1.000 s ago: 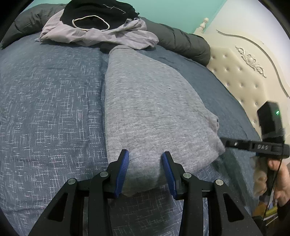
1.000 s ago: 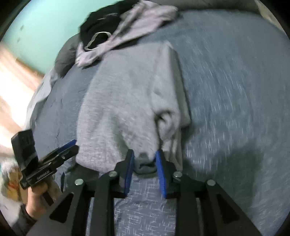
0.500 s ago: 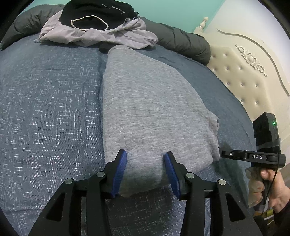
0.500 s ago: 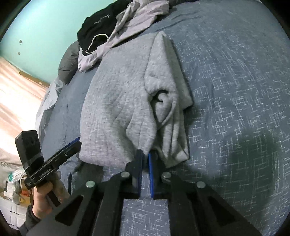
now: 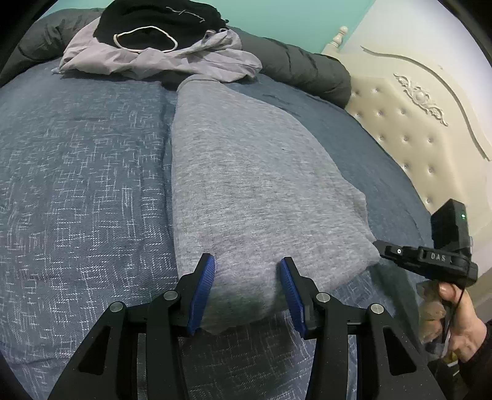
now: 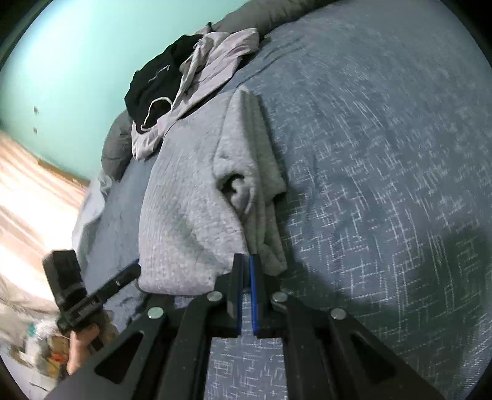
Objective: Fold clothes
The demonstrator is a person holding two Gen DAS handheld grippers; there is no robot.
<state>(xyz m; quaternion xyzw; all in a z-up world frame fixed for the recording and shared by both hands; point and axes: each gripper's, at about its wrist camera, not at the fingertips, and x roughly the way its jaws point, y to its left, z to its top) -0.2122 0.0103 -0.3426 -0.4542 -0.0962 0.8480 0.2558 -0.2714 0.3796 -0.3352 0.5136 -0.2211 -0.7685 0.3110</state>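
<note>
While the right gripper (image 6: 246, 261) is pinching shut on the grey garment (image 5: 255, 190), a fold is being set up.
Right jaws, apart a second ago, are now clamping its near hem; left gripper (image 5: 246, 292) is still straddling the hem, jaws apart. Garment is lying lengthwise mid-bed (image 5: 77, 184), unfolded clothes pile (image 5: 160, 52) at the far edge.

Heather-grey garment (image 5: 255, 190); blue white-flecked bedspread (image 5: 83, 190); seemingly black top (image 5: 160, 21).

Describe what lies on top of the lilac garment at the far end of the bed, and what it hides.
A black garment with a white-edged neck opening is heaped on the lilac garment. It covers the lilac piece's middle, so its full shape cannot be seen. Anything beneath both is hidden.
</note>
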